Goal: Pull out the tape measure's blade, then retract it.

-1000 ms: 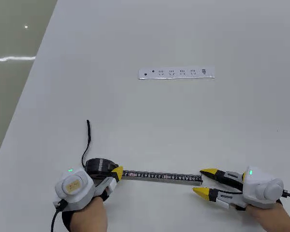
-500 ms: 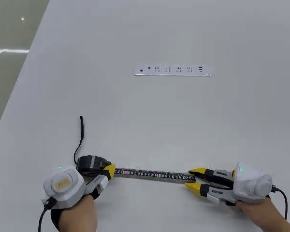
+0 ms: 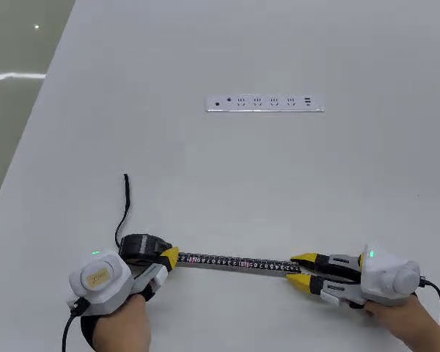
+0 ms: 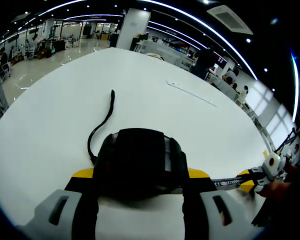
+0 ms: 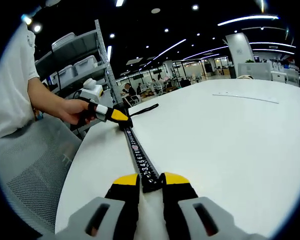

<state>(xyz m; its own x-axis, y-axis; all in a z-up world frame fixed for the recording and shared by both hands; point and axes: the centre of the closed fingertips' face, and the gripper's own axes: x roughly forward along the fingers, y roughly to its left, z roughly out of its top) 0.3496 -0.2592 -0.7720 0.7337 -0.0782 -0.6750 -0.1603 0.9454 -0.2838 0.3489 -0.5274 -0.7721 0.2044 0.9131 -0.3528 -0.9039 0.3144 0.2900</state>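
Lower left, the left tongs [image 3: 163,261] clamped the tape measure [image 3: 139,246]; its blade [image 3: 235,262] ran right into the pinching right tongs [image 3: 301,269].

The round black tape measure case [image 3: 138,245] trails a dark steel blade [image 3: 235,262] marked with white numerals. The left gripper [image 4: 140,175] and right gripper [image 5: 151,179] are white with yellow-tipped jaws.

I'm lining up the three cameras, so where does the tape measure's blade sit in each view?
Head view: the blade runs left to right across the lower middle.
Left gripper view: a short dark stretch low at the right side.
Right gripper view: lower centre, running away from between the jaws.
Shared landmark: the white power strip, lying beyond the blade in every view.
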